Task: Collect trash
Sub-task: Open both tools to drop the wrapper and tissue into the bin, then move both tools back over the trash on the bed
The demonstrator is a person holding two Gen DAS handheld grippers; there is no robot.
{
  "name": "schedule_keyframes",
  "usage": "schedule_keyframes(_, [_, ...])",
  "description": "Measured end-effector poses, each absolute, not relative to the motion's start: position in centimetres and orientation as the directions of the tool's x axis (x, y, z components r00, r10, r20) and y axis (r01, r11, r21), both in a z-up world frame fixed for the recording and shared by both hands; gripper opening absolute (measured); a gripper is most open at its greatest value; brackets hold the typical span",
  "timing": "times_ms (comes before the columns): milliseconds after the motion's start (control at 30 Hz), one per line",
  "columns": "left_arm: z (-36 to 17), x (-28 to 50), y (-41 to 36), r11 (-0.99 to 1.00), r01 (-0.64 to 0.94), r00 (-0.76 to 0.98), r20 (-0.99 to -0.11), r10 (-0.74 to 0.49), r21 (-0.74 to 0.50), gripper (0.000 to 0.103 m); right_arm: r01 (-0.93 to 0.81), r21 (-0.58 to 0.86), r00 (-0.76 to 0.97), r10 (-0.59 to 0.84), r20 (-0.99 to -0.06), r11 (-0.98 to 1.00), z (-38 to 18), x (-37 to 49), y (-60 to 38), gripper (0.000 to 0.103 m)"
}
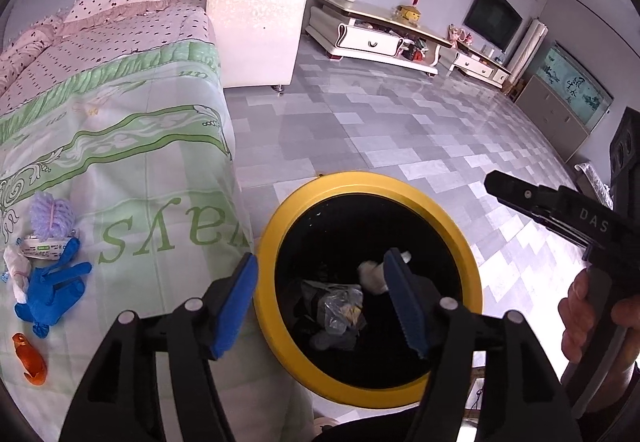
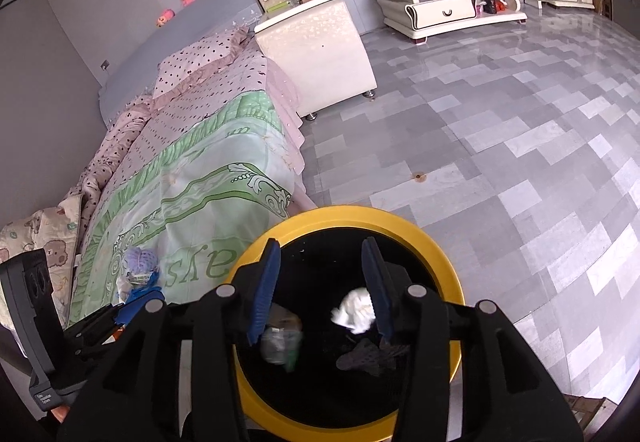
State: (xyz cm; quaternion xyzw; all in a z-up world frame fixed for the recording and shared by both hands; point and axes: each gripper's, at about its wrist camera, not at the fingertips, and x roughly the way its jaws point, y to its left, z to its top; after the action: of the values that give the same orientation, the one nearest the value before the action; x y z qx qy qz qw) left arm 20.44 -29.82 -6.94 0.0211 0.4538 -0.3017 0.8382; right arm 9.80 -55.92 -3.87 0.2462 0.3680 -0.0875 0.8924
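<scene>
The bin (image 1: 472, 262) has a smooth yellow plastic rim and a black inside. The floor (image 1: 380, 129) is glossy grey tile. The bedspread (image 1: 120, 169) is printed matt cloth. The glove (image 1: 52, 290) looks like thin blue rubber. The nightstand (image 1: 256, 33) has a shiny white finish.

A home bedroom: bed (image 1: 100, 89), nightstand (image 1: 256, 29), wall television (image 1: 494, 17), tiled floor (image 1: 380, 129)

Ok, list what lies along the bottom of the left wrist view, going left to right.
Orange scrap → blue glove → green bedspread → left gripper over the yellow-rimmed bin → hand holding the right gripper.
</scene>
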Motion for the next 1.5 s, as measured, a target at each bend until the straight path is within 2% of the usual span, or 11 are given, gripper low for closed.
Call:
schedule_keyframes(633, [-4.7, 20.5, -21.0, 0.886, 0.412, 0.510, -0.752, -0.418, -0.214, 0.064, 0.221, 0.372, 0.739, 0.094, -0.667, 0.902, -1.2, 10.4, -50.1, 0.044])
schedule_keyframes(1033, [-3.1, 20.6, -14.0, 0.923, 0.321, 0.572, -0.732, -0.369, -0.214, 0.064, 0.103, 0.354, 0.737, 0.168, -0.655, 0.930, 0.8, 13.6, -42.8, 0.048])
schedule_keyframes(1500, [-3.4, 21.3, -6.4, 0.953, 0.208, 0.608, -0.734, -0.302, -0.220, 0.065, -0.031, 0.326, 0.705, 0.252, -0.663, 0.945, 1.4, 18.7, -34.0, 0.049])
